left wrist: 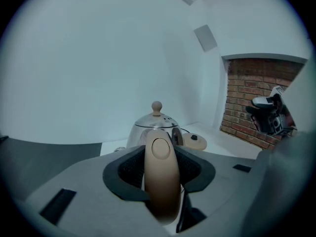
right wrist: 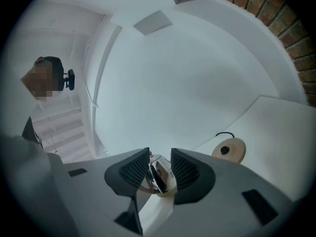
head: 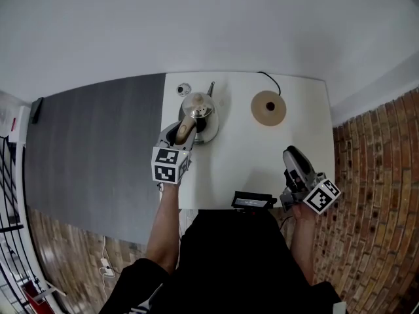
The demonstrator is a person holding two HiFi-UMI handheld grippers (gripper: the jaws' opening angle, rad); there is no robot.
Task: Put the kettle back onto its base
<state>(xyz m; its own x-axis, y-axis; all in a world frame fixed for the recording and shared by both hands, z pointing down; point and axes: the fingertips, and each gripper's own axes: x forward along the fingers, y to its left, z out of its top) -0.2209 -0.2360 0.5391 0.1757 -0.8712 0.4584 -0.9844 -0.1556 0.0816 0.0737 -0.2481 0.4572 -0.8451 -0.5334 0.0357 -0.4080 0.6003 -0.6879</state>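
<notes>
Kettle: polished steel, rigid, slick-bodied; I'd guess heavy if filled. It is directly ahead of left claw, which is clamped on the beige handle, the sound hold. Base lies well to that claw's right. Right claw narrowly parted, empty.

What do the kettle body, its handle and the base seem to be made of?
Kettle body: likely polished metal; it is silvery and gives mirror reflections.
Handle: matte beige, perhaps plastic or wood; no grain shows.
Base: same tan, dull disc with a dark centre; material unclear.
</notes>
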